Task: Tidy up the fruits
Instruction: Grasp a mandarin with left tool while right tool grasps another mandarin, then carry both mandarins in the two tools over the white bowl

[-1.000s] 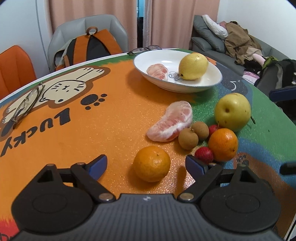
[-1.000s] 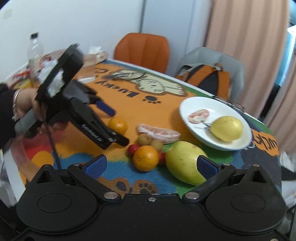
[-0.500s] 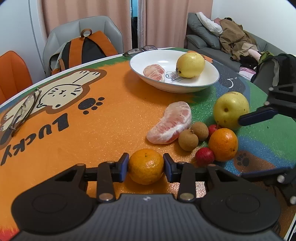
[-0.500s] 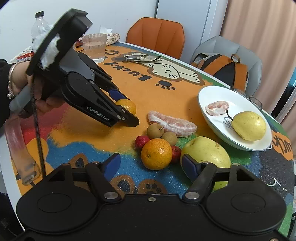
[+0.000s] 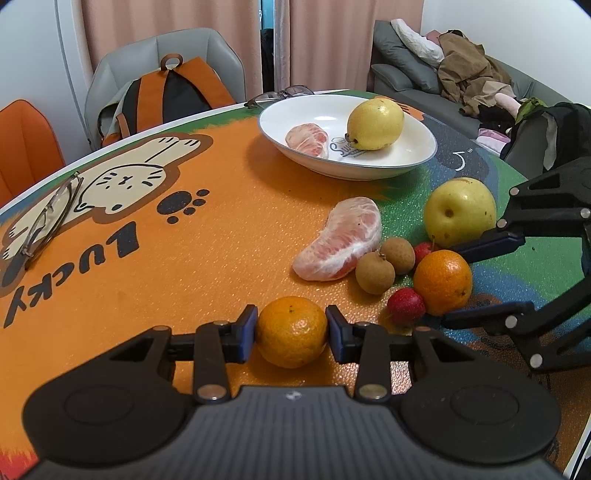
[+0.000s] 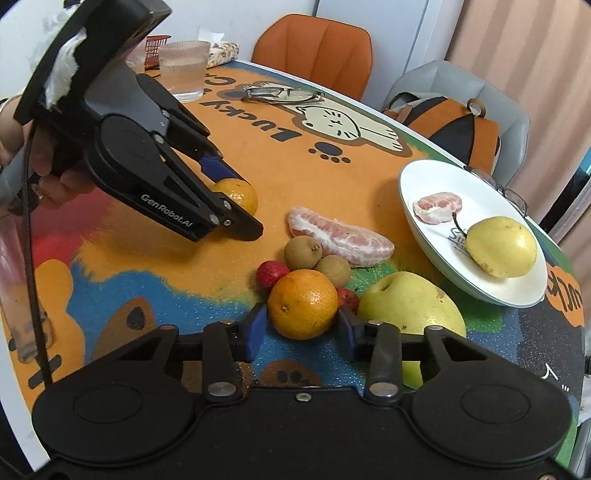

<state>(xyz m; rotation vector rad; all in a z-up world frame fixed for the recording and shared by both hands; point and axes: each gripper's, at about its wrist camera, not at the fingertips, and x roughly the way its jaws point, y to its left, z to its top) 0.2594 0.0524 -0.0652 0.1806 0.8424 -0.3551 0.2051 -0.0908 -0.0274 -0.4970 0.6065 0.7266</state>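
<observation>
- A home's living and dining room is showing here: a grey sofa is lying under heaped clothes.
- Pink curtains are hanging behind a grey chair that is carrying an orange backpack.

The left gripper covers most of the mandarin in the right wrist view; only an orange sliver shows. The hand holding it is cut off by the left edge. A red fruit sits mostly hidden between the orange and the apple; its kind cannot be told. The apple's near side lies behind the right gripper. Print on the plate is partly covered by the pear and unreadable. Far glasses are half hidden behind the plate's rim. The sofa heap is indistinct.
</observation>
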